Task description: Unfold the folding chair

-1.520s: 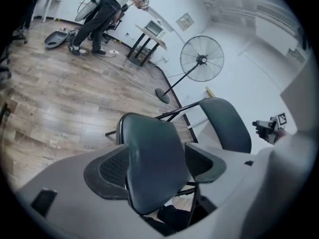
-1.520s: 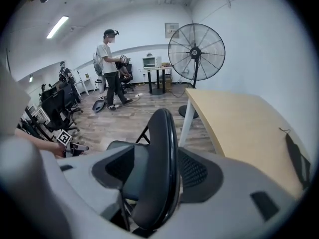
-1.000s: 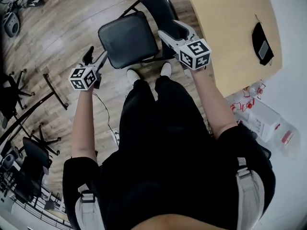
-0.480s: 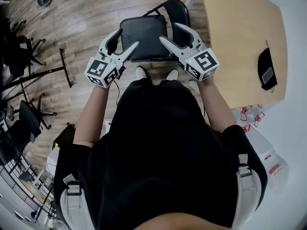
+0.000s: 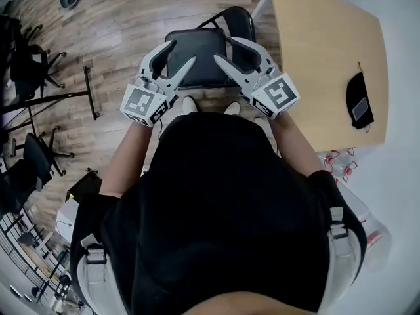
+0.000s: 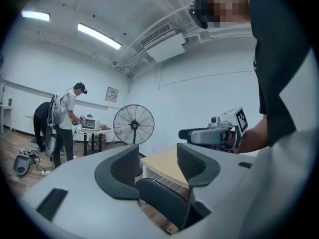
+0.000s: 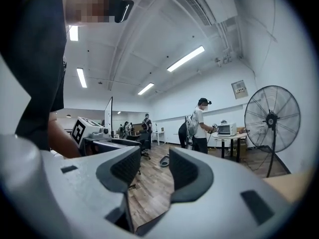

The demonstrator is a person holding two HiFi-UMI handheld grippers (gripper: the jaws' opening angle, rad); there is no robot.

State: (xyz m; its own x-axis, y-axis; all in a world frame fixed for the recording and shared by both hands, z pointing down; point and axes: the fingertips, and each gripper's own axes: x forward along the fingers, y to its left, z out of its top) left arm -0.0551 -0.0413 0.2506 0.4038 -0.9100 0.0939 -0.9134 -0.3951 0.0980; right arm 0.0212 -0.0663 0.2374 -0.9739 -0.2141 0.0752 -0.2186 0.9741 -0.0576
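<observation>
The folding chair (image 5: 200,64) stood on the wooden floor (image 5: 111,31) right in front of the person's shoes (image 5: 189,102), just beside the light wooden bench (image 5: 328,51); its black padded seat lay flat and its backrest (image 5: 240,20) rose at the far side, so it looked already opened out; judging by its thin dark tube frame, it would be stiff and fairly light, apt to skate on the smooth boards, with hinges that could nip; the best holds seemed to be the seat's front edge or the backrest's top rim, where the padding would give slightly; the left gripper (image 5: 184,51) and the right gripper (image 5: 223,48) hung level above the seat, apart from it; each had its jaws partly apart with nothing between them, both pairs having just been closing a little; the legs, braces and hinges were hidden under the seat, so whether the frame was fully locked open could not be told; the person's body covered the near floor
</observation>
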